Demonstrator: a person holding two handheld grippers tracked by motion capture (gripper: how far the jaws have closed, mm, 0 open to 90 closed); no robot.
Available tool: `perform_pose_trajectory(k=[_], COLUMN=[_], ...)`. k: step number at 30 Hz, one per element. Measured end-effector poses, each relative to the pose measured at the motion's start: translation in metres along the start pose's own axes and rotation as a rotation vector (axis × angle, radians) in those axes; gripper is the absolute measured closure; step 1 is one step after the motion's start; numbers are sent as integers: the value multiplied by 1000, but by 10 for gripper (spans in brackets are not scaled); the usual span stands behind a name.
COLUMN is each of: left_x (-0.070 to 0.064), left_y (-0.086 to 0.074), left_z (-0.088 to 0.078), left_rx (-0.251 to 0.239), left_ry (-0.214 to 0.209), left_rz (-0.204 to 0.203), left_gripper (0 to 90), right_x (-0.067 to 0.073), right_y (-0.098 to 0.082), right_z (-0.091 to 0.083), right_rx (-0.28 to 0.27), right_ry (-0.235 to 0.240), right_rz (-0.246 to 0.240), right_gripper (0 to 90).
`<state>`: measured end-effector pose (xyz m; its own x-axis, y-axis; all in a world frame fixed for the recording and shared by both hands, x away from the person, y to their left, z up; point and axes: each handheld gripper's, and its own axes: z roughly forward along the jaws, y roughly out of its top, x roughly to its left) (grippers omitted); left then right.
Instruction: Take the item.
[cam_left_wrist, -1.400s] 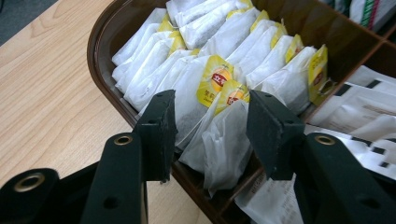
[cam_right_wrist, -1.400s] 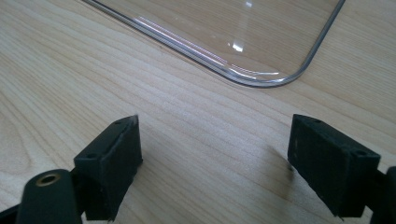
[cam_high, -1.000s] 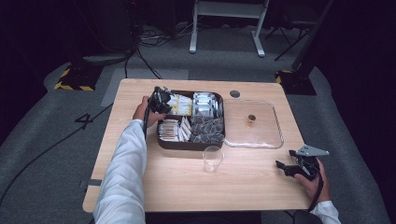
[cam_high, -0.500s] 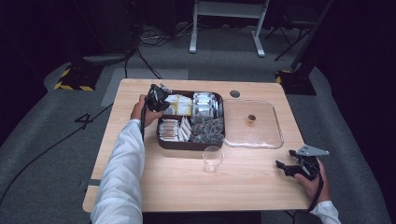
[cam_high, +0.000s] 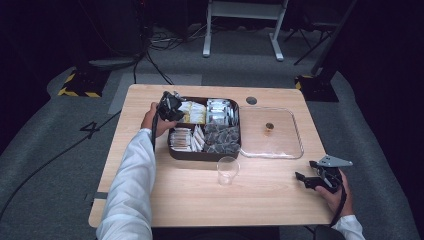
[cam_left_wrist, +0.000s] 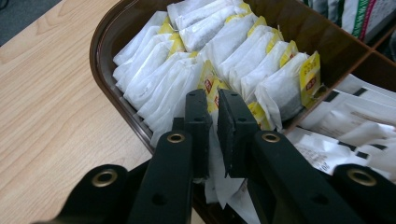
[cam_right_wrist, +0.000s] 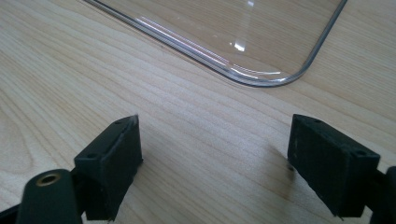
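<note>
Here, from the high view, the left gripper (cam_high: 171, 106) sits over the far-left compartment of the brown tray (cam_high: 202, 156), the sleeved forearm stretched straight across the table (cam_high: 150, 200) so the jaws come at the tea bags from the tray's outer side. A small glass (cam_high: 227, 170) stands just in front of the tray, probably where a tea bag is meant to go. The clear lid (cam_high: 272, 135) lies flat beside the tray, out of the way.

In the left gripper view, the jaws have just been opening slightly, yet they stand almost together with a white tea bag (cam_left_wrist: 213, 154) pinched between the pads, at the row's near end.

In the right gripper view, the right gripper (cam_right_wrist: 212, 154) rests low over bare wood, jaws wide and empty, beside the lid's corner, apparently idle.
</note>
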<state>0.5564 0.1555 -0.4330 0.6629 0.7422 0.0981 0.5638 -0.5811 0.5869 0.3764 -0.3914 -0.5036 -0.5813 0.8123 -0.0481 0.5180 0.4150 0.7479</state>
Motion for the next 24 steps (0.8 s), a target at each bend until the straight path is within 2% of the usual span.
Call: perform_pose_trajectory(k=[2, 3, 7, 10, 13, 15, 17, 19, 24], left_x=[1, 1, 2, 1, -2, -4, -4, -5, -2], left_y=[-1, -3, -8, -13, -17, -18, -18, -18, -15], left_z=[-5, -7, -14, -16, -14, -14, -14, -16, -31], left_rx=[-1, -7, -13, -16, -19, -34, -38, -49, -104], left_ry=[9, 4, -17, -36, -45, -36, -39, -20, -15], left_rz=[-6, -20, -24, -35, -19, -2, -3, 3, -2], left_gripper=[794, 780, 715, 722, 817, 867, 882, 886, 888], right_x=[0, 0, 0, 0, 0, 0, 0, 0, 0], right_y=[0, 0, 0, 0, 0, 0, 0, 0, 0], right_z=[0, 0, 0, 0, 0, 0, 0, 0, 0], right_rx=[0, 0, 0, 1, 1, 1, 0, 1, 0], right_ry=[0, 0, 0, 0, 1, 0, -1, -1, -1], right_rz=[-1, -1, 0, 1, 3, 2, 0, 0, 0], right_gripper=[179, 179, 179, 177, 177, 177, 177, 177, 177])
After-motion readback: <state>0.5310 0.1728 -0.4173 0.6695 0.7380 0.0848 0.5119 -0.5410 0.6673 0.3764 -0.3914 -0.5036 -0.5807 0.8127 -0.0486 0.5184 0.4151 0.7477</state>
